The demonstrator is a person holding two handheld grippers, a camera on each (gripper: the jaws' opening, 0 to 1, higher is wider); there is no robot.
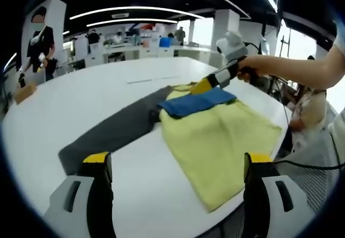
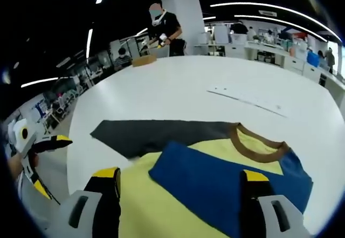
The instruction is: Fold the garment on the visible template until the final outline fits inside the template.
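A yellow shirt [image 1: 218,141] with blue sleeves [image 2: 215,181] and a brown collar [image 2: 259,140] lies partly folded on the white worktop [image 1: 108,92], overlapping a dark grey template [image 1: 113,130]. The left hand-held gripper [image 1: 178,181] hovers released above the worktop edge. The right hand-held gripper [image 2: 180,197] hangs released over the shirt; in the left gripper view its tip [image 1: 202,86] is at the collar.

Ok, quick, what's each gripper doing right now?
Left gripper: open, holding nothing, above the table edge.
Right gripper: open, empty, over the shirt, not gripping its blue sleeve.
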